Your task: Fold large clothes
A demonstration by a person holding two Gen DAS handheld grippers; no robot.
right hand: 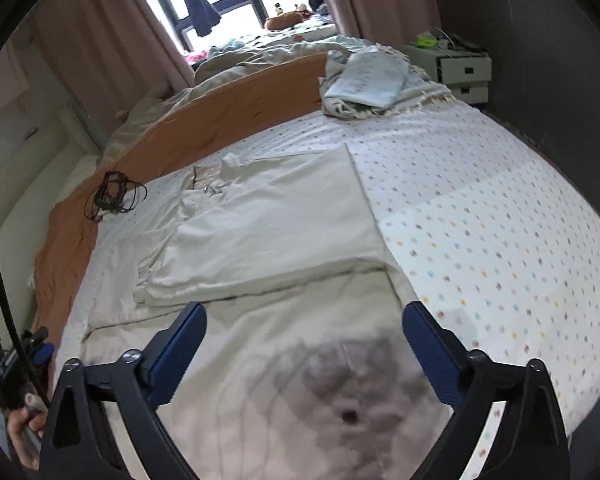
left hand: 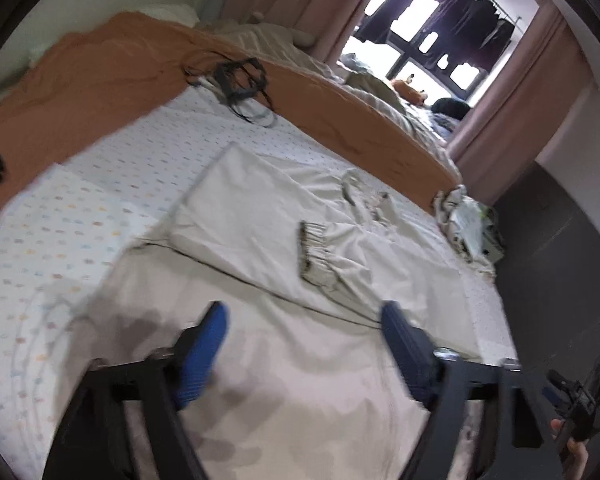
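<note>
A large cream garment (left hand: 260, 216) lies spread on the dotted bed sheet (left hand: 60, 240), its far part folded over into a flat rectangle (right hand: 268, 216). A gathered waistband (left hand: 312, 252) shows near the fold. My left gripper (left hand: 305, 312) hovers over the near, unfolded part of the cloth, jaws wide apart, with nothing between the blue pads (left hand: 204, 344). My right gripper (right hand: 306, 312) hangs open over the same cloth, above a grey blurred patch (right hand: 348, 384). Neither gripper holds any fabric.
An orange blanket (left hand: 100, 76) runs along the far side of the bed, with black cables (left hand: 240, 84) at its edge. A pile of folded linen (right hand: 368, 80) sits at the far corner beside a white drawer unit (right hand: 456, 68). Pink curtains (right hand: 100, 40) frame a window.
</note>
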